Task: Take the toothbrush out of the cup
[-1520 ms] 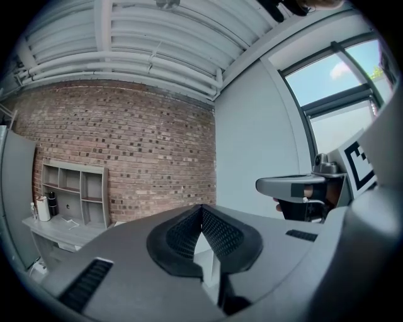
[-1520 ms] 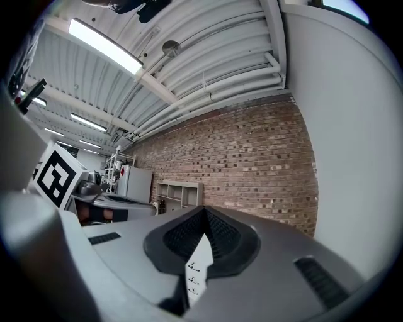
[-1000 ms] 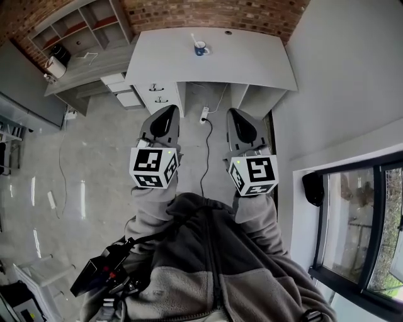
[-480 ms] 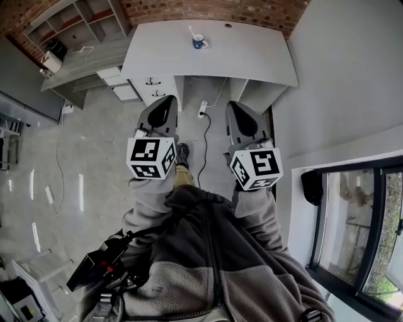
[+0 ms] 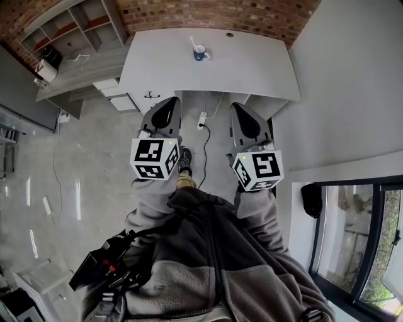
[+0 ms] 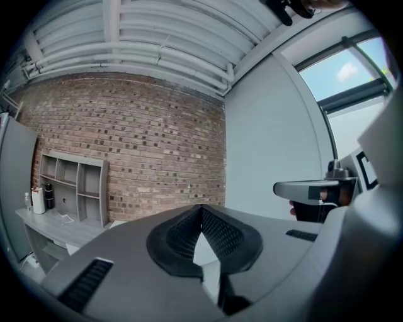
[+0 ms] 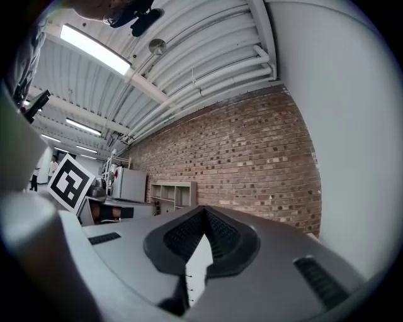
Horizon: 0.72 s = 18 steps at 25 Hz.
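While both jaws sit closed, empty | toothbrush [image 5: 194, 43] in cup [image 5: 200, 53] on grey desk [image 5: 252, 63] | brick wall [image 5: 208, 12] behind

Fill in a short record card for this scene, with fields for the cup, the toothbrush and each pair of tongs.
cup: blue, upright on the white desk, towards its far edge
toothbrush: standing in the cup, untouched
left tongs: shut, nothing between them, held over the floor short of the desk
right tongs: shut, nothing between them, held over the floor short of the desk
task stage: not yet begun
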Each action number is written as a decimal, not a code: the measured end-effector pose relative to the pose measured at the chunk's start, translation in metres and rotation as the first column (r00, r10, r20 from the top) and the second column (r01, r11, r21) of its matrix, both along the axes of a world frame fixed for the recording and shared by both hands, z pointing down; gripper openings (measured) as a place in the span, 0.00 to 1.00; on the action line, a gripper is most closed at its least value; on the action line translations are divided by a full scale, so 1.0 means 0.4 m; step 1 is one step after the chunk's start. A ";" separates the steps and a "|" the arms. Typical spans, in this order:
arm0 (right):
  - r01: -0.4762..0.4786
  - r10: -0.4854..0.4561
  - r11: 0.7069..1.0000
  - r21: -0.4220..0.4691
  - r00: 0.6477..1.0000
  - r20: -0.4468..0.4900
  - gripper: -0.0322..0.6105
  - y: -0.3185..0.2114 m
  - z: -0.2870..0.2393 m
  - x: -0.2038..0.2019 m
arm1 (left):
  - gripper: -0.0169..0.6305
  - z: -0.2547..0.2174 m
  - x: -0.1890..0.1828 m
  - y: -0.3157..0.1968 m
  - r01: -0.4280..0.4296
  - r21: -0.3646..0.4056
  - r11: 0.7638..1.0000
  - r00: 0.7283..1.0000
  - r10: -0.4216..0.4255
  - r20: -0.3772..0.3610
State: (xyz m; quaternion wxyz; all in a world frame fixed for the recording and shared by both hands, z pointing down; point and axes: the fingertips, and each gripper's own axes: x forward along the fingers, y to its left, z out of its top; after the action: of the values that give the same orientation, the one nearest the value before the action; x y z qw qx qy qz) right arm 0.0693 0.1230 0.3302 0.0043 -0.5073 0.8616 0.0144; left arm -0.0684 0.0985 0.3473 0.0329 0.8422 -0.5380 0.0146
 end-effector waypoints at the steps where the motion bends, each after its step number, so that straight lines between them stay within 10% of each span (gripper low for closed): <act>1: 0.002 -0.002 1.000 -0.004 1.000 -0.003 0.05 -0.028 0.000 -0.008 | 0.03 0.002 -0.005 -0.027 -0.002 -0.004 1.000 1.000 0.002 -0.003; 18: -0.054 0.044 0.990 -0.128 0.996 -0.078 0.05 -0.497 0.079 -0.099 | 0.03 0.121 -0.055 -0.503 -0.126 -0.160 0.979 0.990 0.113 -0.087</act>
State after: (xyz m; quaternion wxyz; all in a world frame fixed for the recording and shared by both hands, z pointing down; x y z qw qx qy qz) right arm 0.0295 -0.0759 0.3617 -0.0613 -0.5267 0.8476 -0.0226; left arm -0.0905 -0.1028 0.3956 0.1222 0.8674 -0.4816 0.0284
